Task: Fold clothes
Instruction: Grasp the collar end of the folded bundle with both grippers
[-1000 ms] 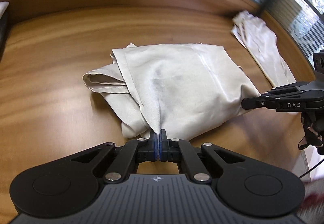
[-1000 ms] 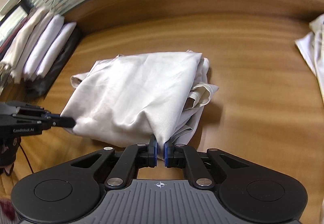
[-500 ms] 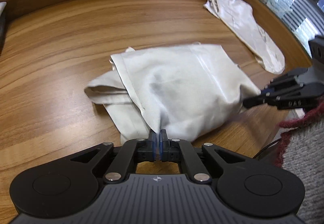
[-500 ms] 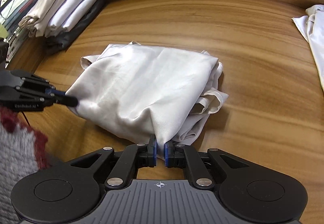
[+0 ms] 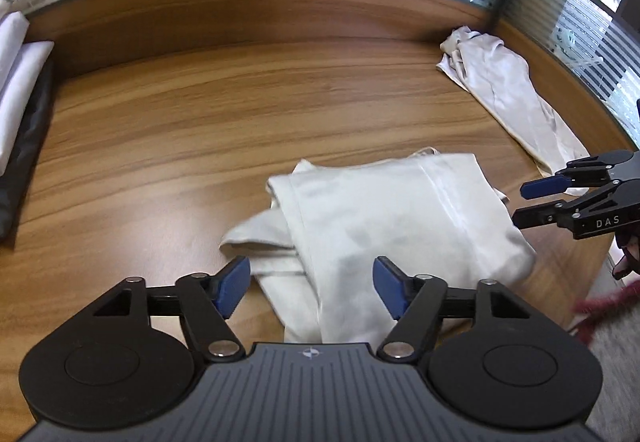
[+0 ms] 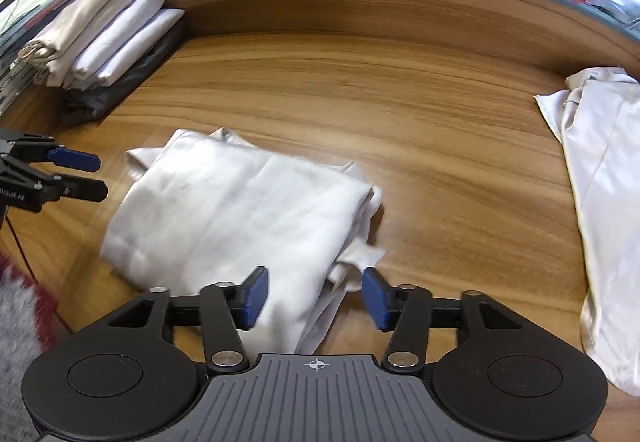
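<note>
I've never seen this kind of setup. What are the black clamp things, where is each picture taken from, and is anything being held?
No robot here: a person holds a two-finger gripper in each hand, each with a fisheye camera looking along its fingers. One picture is from the left gripper, the other from the right gripper; each also shows the other gripper at its edge. On the wooden table lies a folded cream garment. Both grippers' jaws are opening; the cloth lies between the pads, not pinched. Another cream garment waits unfolded, and a stack of folded clothes sits aside.
</note>
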Tool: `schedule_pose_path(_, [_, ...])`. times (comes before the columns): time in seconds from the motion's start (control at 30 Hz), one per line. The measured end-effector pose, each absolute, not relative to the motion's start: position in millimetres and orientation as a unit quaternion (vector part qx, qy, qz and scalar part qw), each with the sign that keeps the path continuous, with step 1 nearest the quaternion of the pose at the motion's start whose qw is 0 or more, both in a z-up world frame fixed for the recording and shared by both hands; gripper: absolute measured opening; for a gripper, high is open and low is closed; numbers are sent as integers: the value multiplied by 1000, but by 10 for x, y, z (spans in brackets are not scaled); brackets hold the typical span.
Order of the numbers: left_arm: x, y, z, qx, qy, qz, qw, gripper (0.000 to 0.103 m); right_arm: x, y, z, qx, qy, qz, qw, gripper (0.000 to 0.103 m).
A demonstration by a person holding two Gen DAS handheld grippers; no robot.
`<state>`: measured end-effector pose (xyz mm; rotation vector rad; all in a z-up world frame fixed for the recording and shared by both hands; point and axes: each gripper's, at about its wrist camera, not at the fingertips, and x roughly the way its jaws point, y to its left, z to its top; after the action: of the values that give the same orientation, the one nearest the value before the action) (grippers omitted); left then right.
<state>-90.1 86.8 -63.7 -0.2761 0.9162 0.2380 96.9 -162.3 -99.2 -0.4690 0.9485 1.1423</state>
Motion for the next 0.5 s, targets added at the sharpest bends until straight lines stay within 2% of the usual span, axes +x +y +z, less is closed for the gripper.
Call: schedule_pose_path(0.5, [-285, 1217, -1064, -79, 456, 108, 880, 79, 1303, -1081, -1406, -252, 412, 508, 714, 59])
